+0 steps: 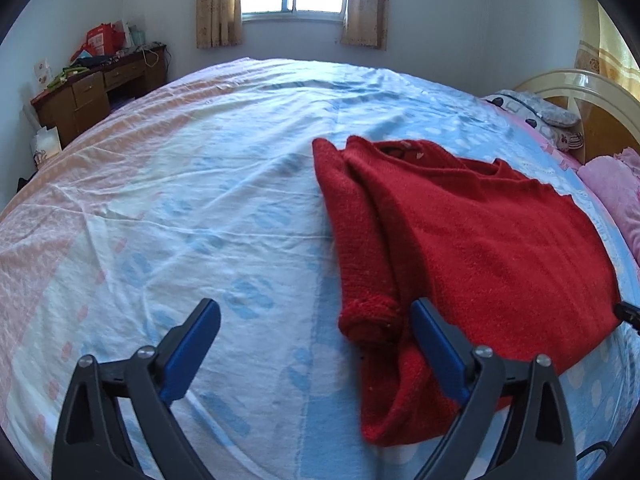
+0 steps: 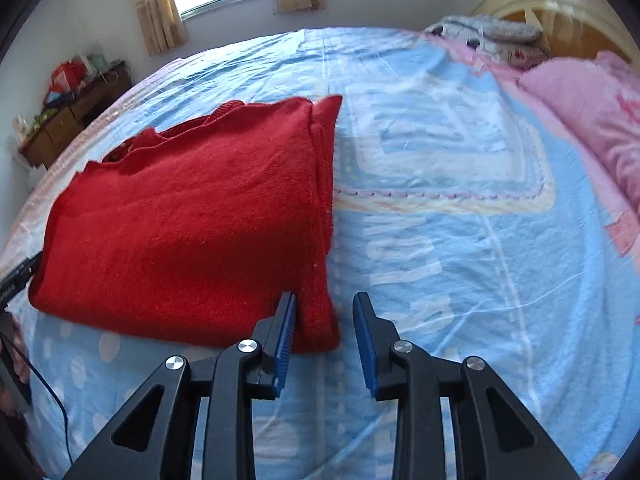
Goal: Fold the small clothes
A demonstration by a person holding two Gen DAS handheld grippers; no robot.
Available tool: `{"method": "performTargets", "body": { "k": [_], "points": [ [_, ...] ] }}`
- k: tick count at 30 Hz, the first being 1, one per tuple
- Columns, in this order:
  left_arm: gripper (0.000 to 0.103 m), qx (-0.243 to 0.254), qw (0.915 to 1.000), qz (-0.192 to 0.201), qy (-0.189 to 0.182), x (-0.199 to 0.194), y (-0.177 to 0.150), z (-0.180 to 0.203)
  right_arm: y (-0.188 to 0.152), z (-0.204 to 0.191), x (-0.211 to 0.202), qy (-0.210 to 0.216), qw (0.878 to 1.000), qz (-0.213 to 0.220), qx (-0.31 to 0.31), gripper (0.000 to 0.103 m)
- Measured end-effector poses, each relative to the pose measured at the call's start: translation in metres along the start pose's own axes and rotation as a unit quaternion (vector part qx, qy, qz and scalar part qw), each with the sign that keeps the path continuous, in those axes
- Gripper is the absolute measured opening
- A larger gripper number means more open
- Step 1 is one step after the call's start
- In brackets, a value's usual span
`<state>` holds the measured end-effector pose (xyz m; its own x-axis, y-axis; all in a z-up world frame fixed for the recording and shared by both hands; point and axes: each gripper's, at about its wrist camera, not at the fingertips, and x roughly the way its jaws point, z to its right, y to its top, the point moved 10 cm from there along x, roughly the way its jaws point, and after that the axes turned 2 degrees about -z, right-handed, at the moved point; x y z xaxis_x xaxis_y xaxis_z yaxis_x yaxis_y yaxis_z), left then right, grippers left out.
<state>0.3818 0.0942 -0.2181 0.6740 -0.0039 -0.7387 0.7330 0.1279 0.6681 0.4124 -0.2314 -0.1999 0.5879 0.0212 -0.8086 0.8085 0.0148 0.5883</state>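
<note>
Roughly halfway: sweater (image 1: 460, 240) lay on bed (image 1: 200, 200), sleeves folded in, cuff at 6 o'clock. Left tool (image 1: 316, 336) gaped wide, empty; right tool (image 2: 325, 320) narrowly parted over the hem corner, not gripping. Cross-fold remained.

A red sweater (image 1: 472, 248) is spread on the bed (image 1: 200, 200), one sleeve folded over it. The left tongs (image 1: 316, 312) are held wide open above its cuff.
</note>
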Motion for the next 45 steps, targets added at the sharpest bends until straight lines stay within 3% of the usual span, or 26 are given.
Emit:
{"method": "performTargets", "body": {
  "k": [2,5,10,13,20,22,28,32,36,40,43,45],
  "points": [
    [0.101,-0.007,1.0000,-0.005,-0.004,0.002,-0.001,-0.001,0.010,-0.010,-0.012,-0.001,1.000,0.026,-0.011,0.031],
    [0.102,-0.014,0.9998,-0.007,-0.013,0.002,-0.002,-0.002,0.028,-0.040,-0.019,0.043,0.998,0.048,-0.022,0.035],
    [0.102,-0.024,0.9994,-0.012,-0.024,0.003,-0.004,-0.004,0.025,-0.079,0.009,0.074,0.997,0.018,-0.033,0.035],
    [0.102,-0.031,0.9989,-0.014,-0.033,0.003,-0.005,-0.005,0.006,-0.088,0.026,0.074,0.997,-0.007,-0.035,0.035],
    [0.103,-0.038,0.9983,-0.016,-0.042,0.004,-0.005,-0.006,-0.002,-0.097,0.017,0.029,0.997,0.018,-0.074,0.036],
    [0.103,-0.044,0.9981,-0.012,-0.040,0.002,-0.005,-0.008,0.003,-0.108,0.010,0.039,0.996,0.027,-0.079,0.036],
    [0.103,-0.072,0.9969,0.003,-0.033,-0.008,-0.009,-0.025,0.005,-0.180,0.005,0.100,0.986,0.034,-0.130,0.036],
    [0.103,-0.099,0.9944,0.017,-0.033,-0.017,-0.015,-0.043,-0.004,-0.219,0.012,0.117,0.980,0.027,-0.160,0.036],
    [0.103,-0.127,0.9908,0.019,-0.044,-0.019,-0.018,-0.054,-0.009,-0.232,0.019,0.109,0.978,0.025,-0.174,0.036],
    [0.103,-0.141,0.9887,0.025,-0.043,-0.023,-0.018,-0.060,-0.004,-0.247,0.016,0.135,0.976,0.027,-0.169,0.037],
    [0.103,-0.141,0.9890,0.021,-0.040,-0.023,-0.017,-0.064,-0.008,-0.272,0.011,0.157,0.966,0.031,-0.202,0.037],
    [0.103,-0.141,0.9891,0.015,-0.040,-0.023,-0.018,-0.068,-0.018,-0.285,0.013,0.150,0.960,0.025,-0.235,0.039]
  ]
}}
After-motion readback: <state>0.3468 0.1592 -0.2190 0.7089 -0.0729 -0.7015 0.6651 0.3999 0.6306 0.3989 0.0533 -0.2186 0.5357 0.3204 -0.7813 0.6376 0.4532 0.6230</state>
